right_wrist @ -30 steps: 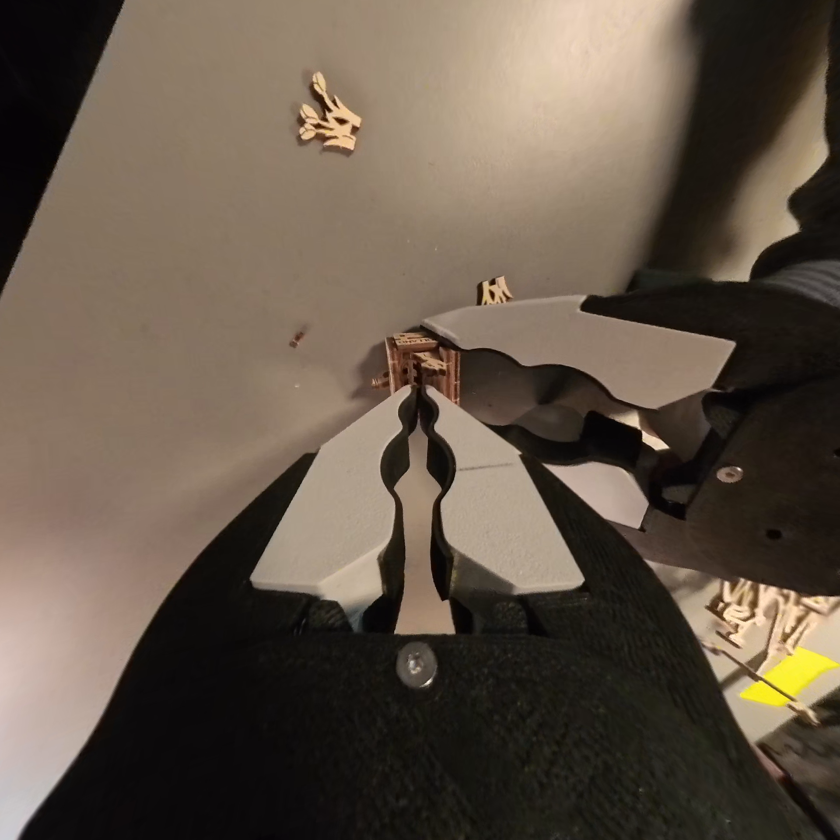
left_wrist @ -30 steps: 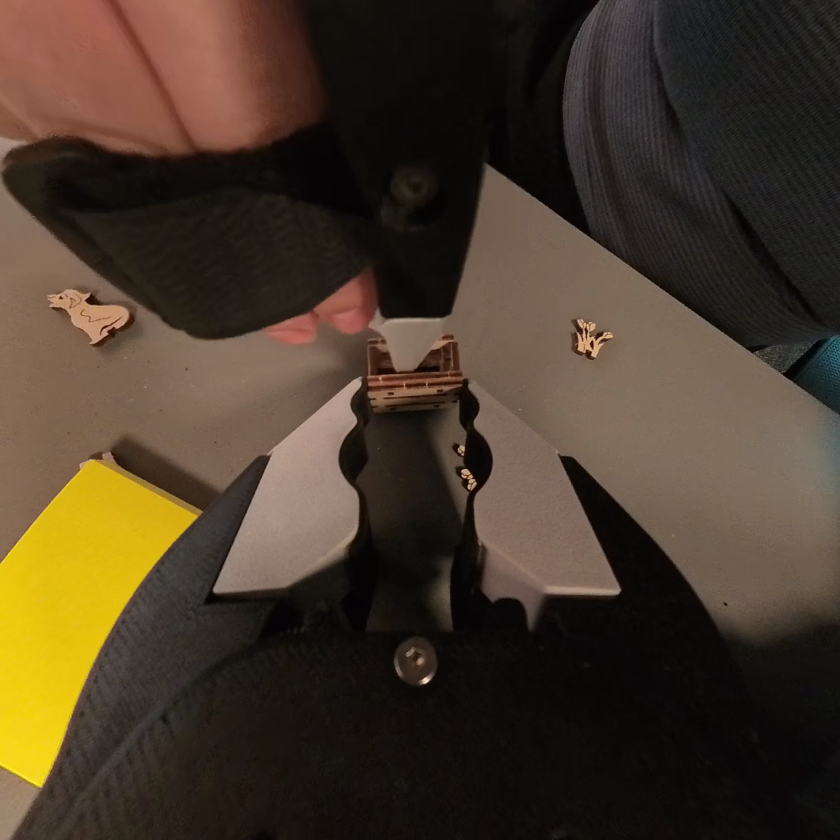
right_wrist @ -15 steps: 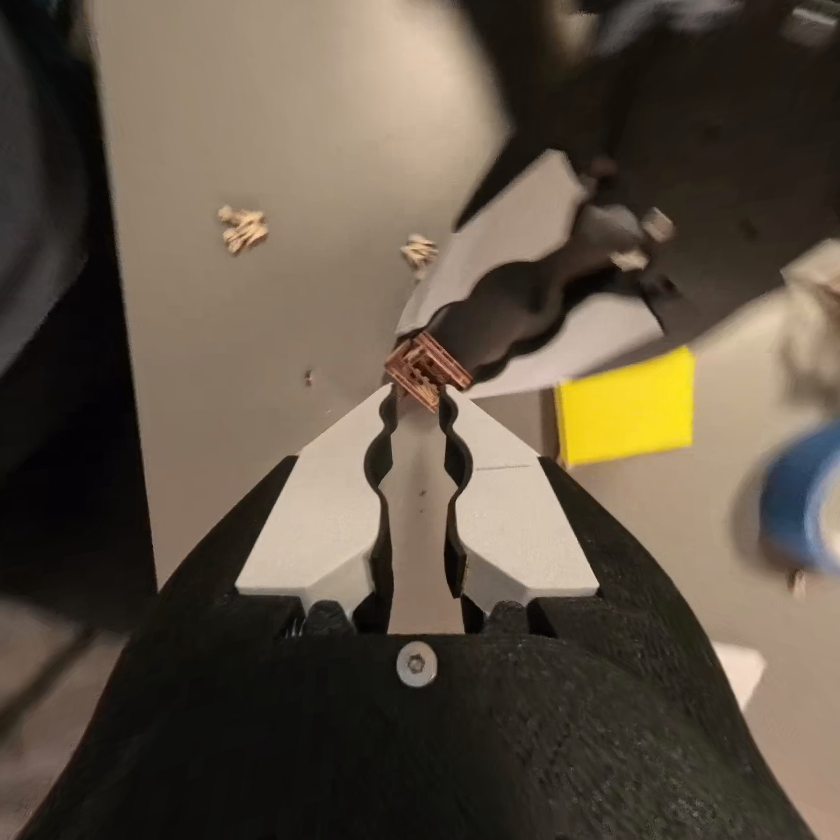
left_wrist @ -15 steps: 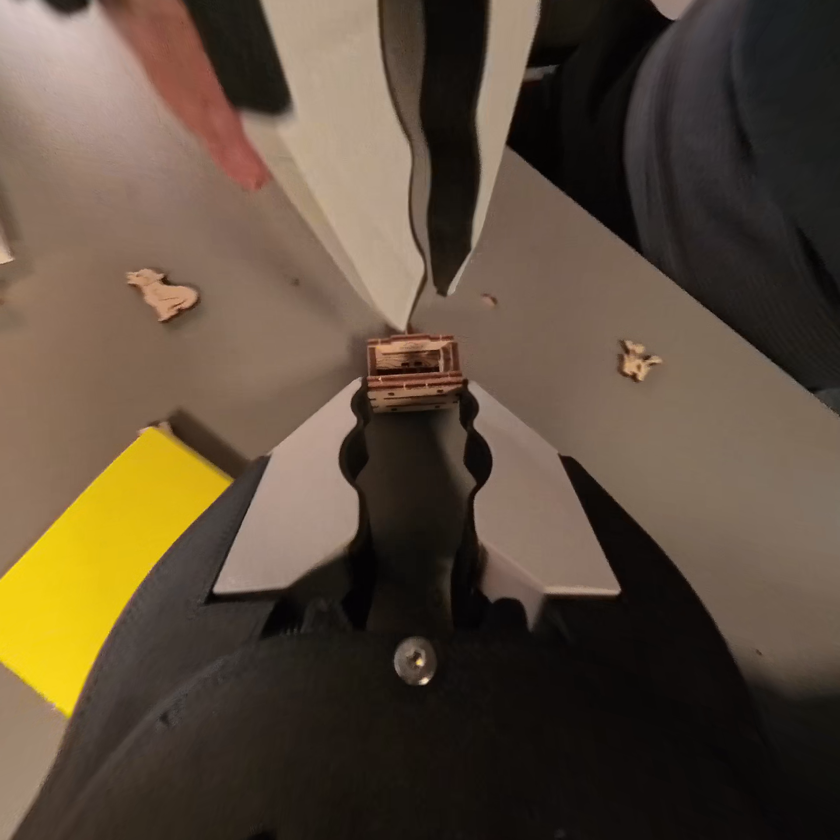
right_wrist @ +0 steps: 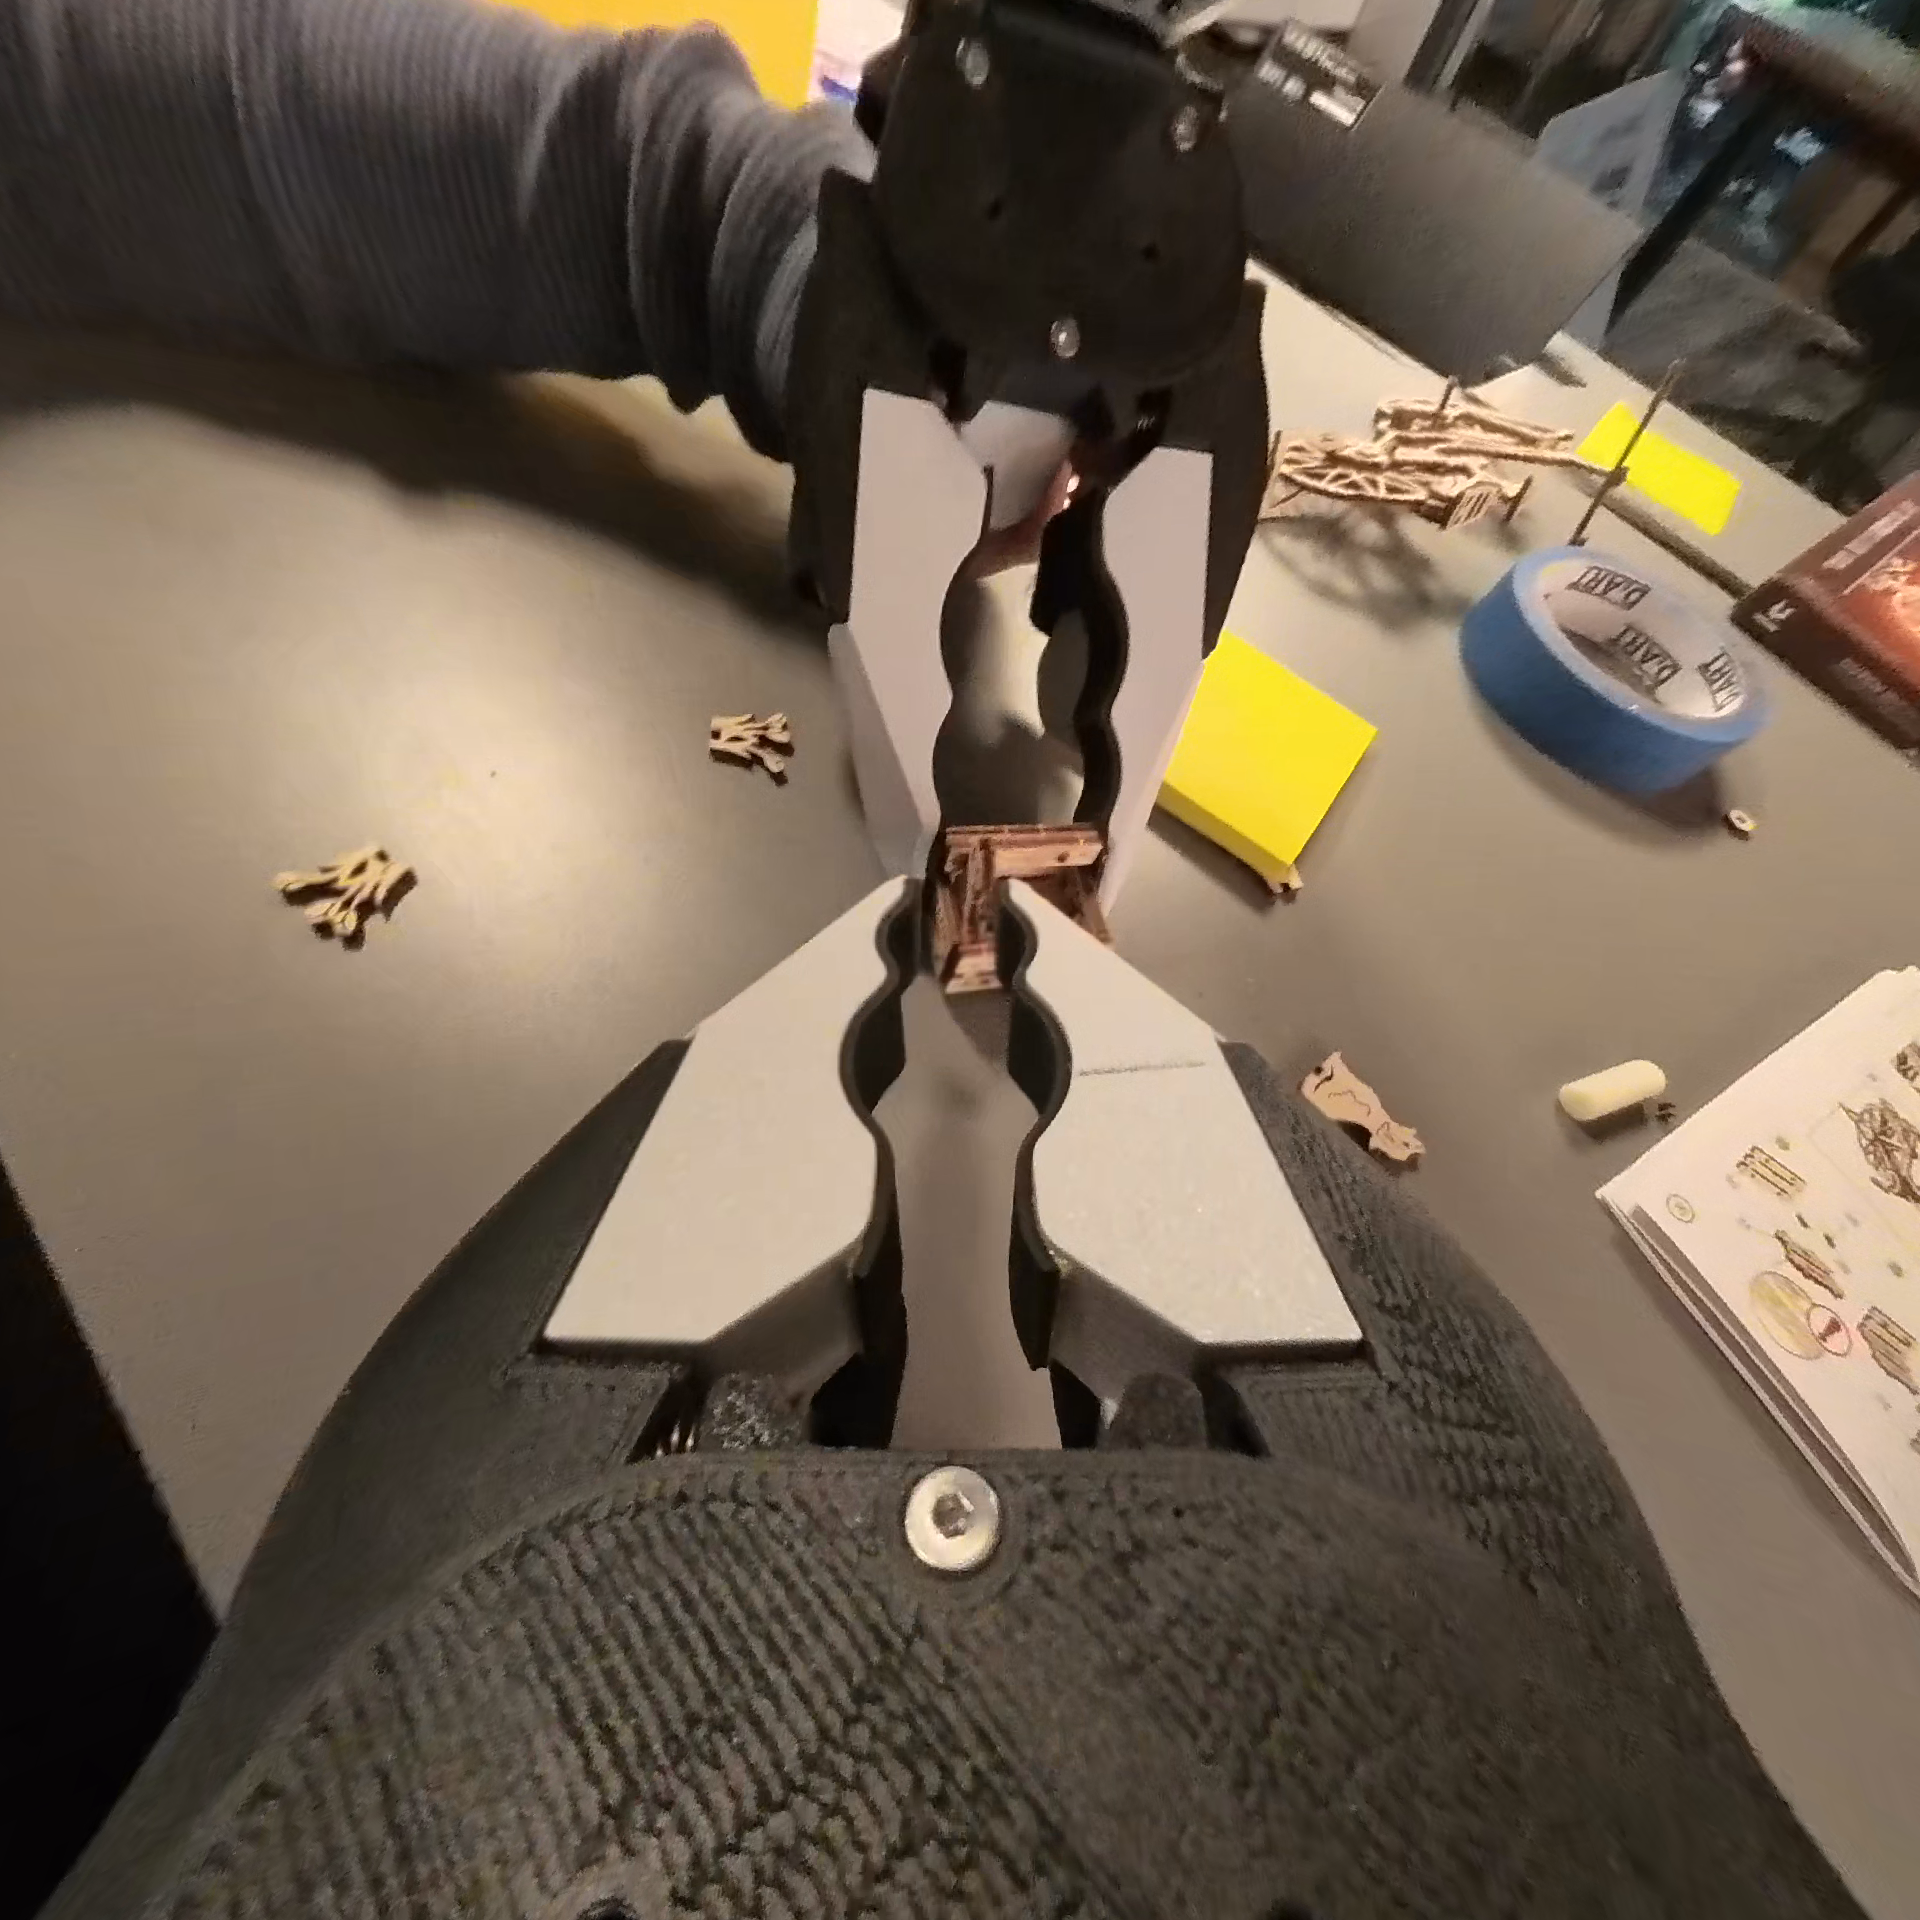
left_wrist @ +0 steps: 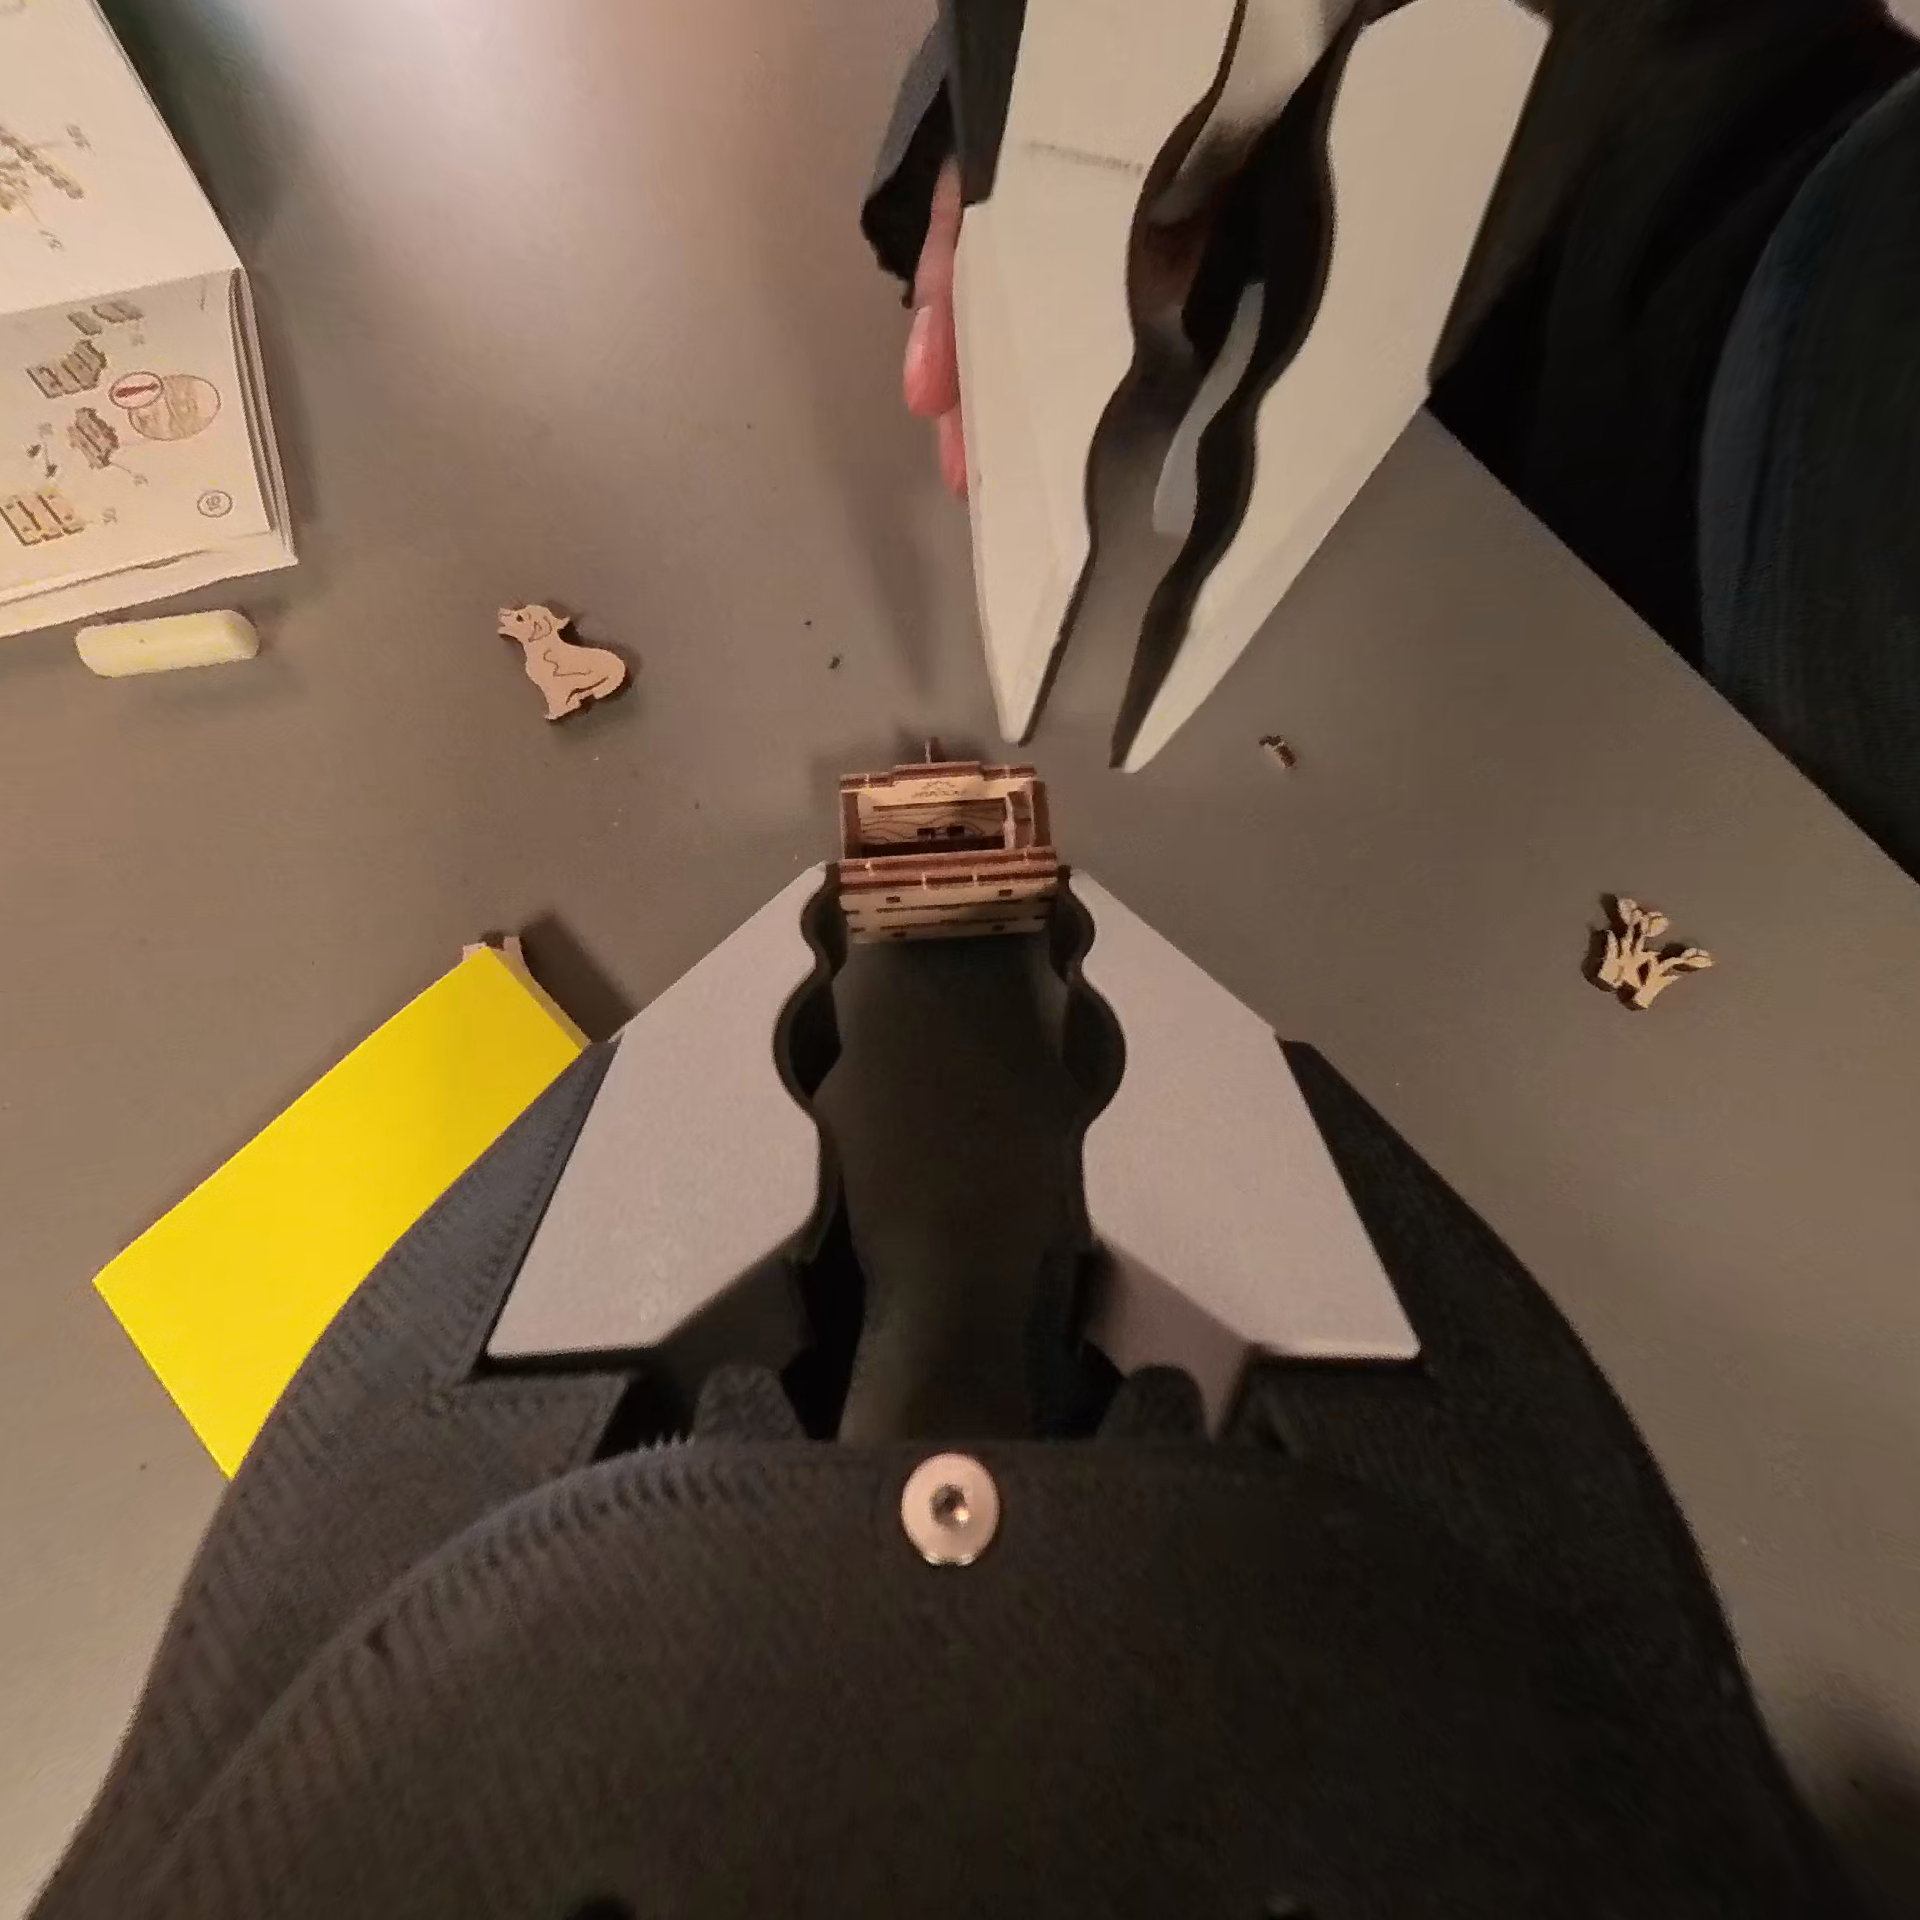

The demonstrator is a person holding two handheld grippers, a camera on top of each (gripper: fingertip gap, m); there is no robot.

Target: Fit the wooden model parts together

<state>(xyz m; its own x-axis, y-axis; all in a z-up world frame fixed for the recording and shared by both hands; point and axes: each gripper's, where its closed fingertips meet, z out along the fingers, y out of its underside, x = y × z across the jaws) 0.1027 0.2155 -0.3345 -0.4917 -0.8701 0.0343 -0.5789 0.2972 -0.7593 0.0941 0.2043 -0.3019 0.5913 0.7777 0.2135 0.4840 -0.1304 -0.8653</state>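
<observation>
Wooden and half-built, the little box assembly (left_wrist: 948,871) is sitting clamped at the tips of my left hand-held gripper (left_wrist: 948,906), so I am keeping it braced above the grey desk (left_wrist: 520,312) while the other tool works on it. My right hand-held gripper (right_wrist: 961,914) is narrowly parted, its tips flanking the box's near corner; I cannot tell whether they are touching it. Around me, the wooden dog piece (left_wrist: 564,661) is lying at ten o'clock, a plant cut-out (left_wrist: 1644,958) at three, the yellow pad (left_wrist: 343,1164) at eight and the instruction booklet (left_wrist: 114,343) further out at ten. None is blocking the approach.
</observation>
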